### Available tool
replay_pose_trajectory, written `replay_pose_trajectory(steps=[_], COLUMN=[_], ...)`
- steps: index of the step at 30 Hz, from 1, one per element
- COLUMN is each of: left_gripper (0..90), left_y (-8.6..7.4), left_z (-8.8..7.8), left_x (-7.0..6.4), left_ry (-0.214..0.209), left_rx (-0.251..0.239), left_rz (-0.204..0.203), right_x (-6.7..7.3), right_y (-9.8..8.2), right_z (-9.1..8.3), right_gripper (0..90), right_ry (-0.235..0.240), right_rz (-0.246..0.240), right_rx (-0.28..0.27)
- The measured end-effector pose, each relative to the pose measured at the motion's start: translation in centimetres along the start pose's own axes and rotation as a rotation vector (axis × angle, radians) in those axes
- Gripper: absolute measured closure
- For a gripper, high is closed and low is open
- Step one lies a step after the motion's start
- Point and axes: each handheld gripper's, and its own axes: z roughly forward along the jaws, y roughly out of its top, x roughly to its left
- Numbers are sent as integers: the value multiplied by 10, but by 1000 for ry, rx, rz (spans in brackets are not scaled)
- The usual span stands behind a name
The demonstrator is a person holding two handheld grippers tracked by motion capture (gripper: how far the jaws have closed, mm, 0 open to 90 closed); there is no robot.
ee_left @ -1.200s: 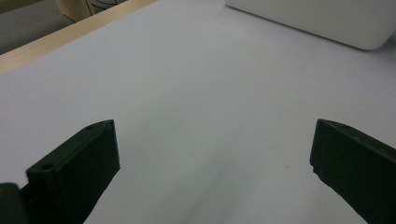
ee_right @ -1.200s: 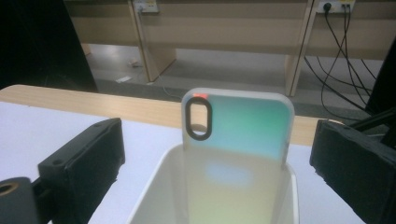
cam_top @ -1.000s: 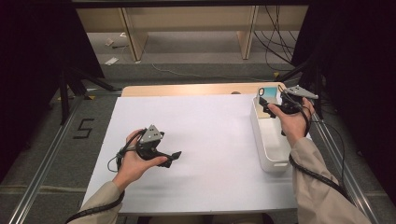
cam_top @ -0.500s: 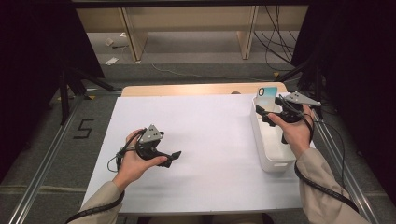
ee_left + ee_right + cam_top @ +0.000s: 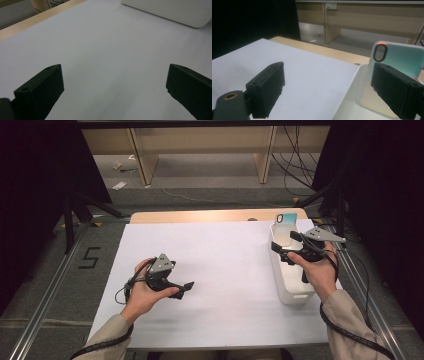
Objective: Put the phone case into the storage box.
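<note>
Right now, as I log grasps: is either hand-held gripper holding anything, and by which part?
Nothing is held. The left hand-held gripper and the right hand-held gripper both stand open, with nothing between the jaws.

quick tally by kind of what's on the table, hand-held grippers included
hand-held gripper: 2, left and right, both with jaws apart
white bin: 1
phone case: 1, standing in the bin's far end
white sheet covering the table: 1
total: 5
</note>
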Motion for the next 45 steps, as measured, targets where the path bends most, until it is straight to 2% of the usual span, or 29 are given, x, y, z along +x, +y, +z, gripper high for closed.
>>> replay_pose_trajectory(steps=[15, 20, 30, 37, 45], left_gripper=[7, 7, 6, 7, 7], left_y=[1, 1, 1, 2, 1], left_z=[-1, -1, -2, -3, -3], left_x=[0, 1, 1, 1, 2], left_ry=[5, 4, 4, 6, 6], left_rx=[-4, -5, -5, -7, -6], left_rz=[-4, -5, -1, -4, -6], right_x=[15, 20, 23, 27, 32], right_y=[-6, -9, -11, -14, -17], right_z=[-16, -22, -31, -36, -39], right_gripper=[152, 154, 157, 160, 160], right_ry=[70, 80, 102, 98, 118], right_rz=[-43, -52, -64, -76, -103], right_rx=[5, 5, -3, 7, 8])
